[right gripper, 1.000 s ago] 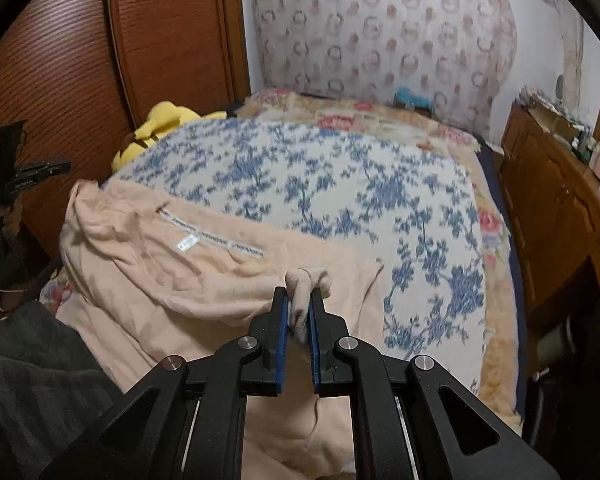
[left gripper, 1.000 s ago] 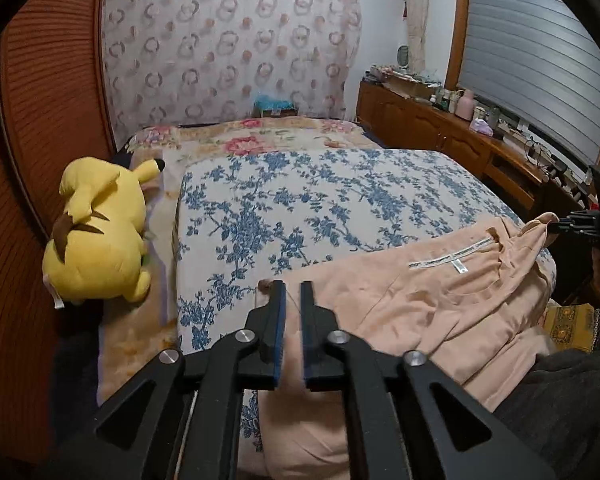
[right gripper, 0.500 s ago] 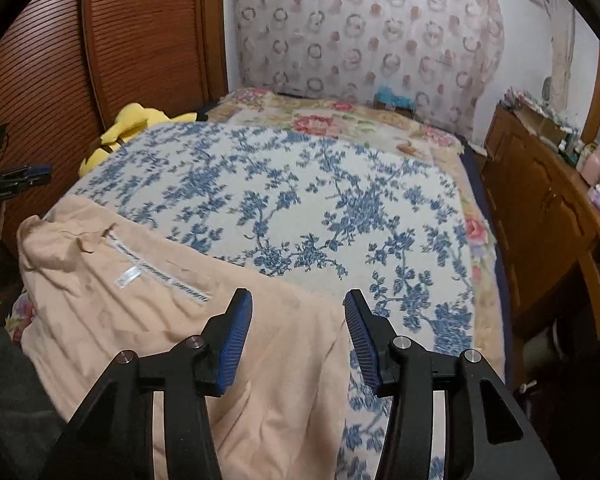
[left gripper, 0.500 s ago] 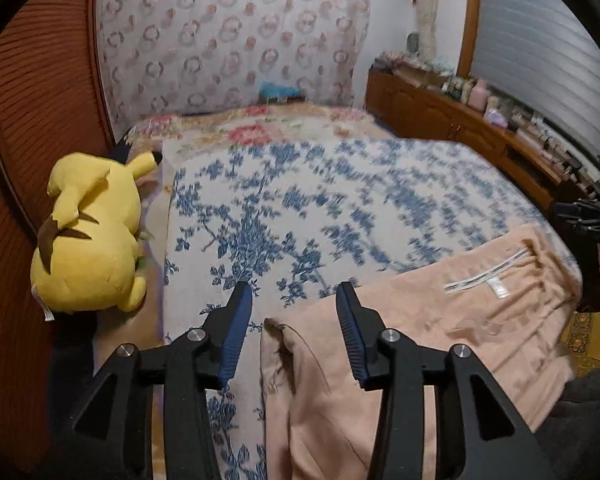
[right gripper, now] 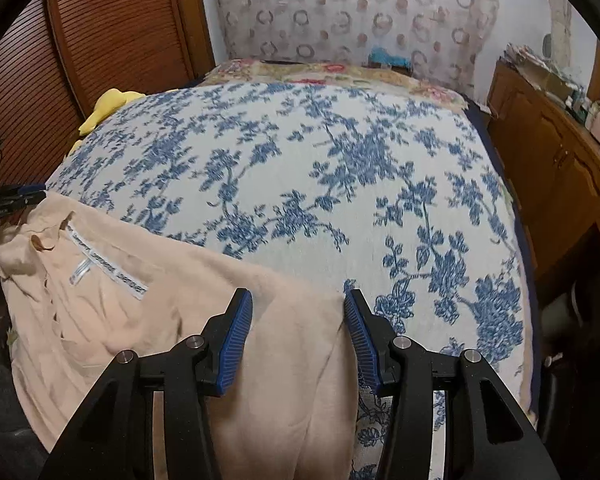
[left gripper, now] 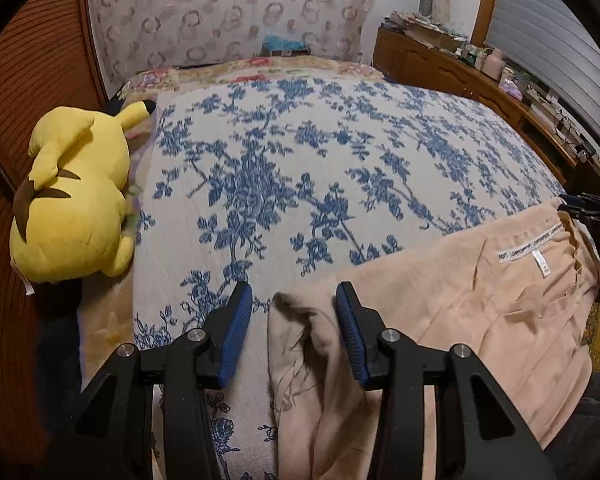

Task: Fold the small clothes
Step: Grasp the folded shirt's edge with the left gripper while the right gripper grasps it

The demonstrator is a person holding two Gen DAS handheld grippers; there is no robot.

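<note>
garment [left gripper: 480,312] flat on bedspread [left gripper: 320,160] | left gripper [left gripper: 294,320], right gripper [right gripper: 298,320] parted

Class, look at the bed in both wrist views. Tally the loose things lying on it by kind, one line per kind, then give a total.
Peach garment: 1
Yellow plush toy: 1
Total: 2
Both lie on the blue floral bedspread; the toy at its left edge, the garment at the near edge.
</note>
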